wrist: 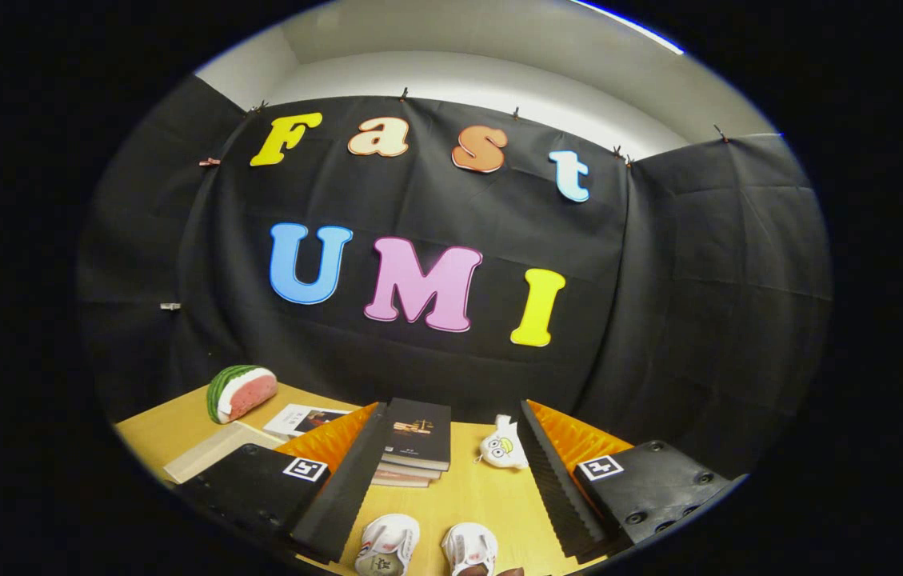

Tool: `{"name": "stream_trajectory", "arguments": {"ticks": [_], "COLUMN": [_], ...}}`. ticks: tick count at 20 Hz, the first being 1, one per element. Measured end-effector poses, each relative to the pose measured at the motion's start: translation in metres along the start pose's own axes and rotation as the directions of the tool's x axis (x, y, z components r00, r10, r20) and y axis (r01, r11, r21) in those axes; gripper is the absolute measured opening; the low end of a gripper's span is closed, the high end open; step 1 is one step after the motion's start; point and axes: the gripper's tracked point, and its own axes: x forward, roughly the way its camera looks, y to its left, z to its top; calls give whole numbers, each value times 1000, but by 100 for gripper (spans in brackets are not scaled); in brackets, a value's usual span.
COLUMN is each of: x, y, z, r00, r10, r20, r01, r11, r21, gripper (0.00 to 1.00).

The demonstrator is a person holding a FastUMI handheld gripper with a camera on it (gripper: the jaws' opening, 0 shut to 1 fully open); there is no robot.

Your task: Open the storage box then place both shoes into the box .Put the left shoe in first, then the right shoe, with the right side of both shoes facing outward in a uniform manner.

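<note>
Two white shoes stand side by side on the wooden table, just ahead of and between my fingers: one shoe on the left and the other shoe on the right, toes pointing away from me. My gripper is open wide above the table, with nothing between its fingers. Its left finger and right finger flank the shoes without touching them.
A stack of dark books lies beyond the shoes. A small white plush toy sits to the right of the books. Off to the left rest a watermelon slice, a magazine and a flat beige board.
</note>
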Motion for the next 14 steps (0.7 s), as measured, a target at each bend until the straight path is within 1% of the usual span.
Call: {"name": "stream_trajectory", "arguments": {"ticks": [2,4,6,8,10,11,12,14], "x": [4,9,13,13,12,11,10,8], "y": [14,31,50,70,89,98,104,115], "z": [-8,-21,-39,-57,-71,-80,-87,-104], "r00": [996,982,949,896,834,802,772,712], "r10": [79,170,279,395,501,544,580,638], "r20": [-35,-78,-146,-201,-234,-247,-260,-293], "r01": [-77,-163,-259,-349,-416,-435,-443,-440], "r11": [996,983,955,908,847,815,785,730], "r21": [38,86,144,230,332,384,433,523], "gripper": [97,97,97,98,99,100,98,98]}}
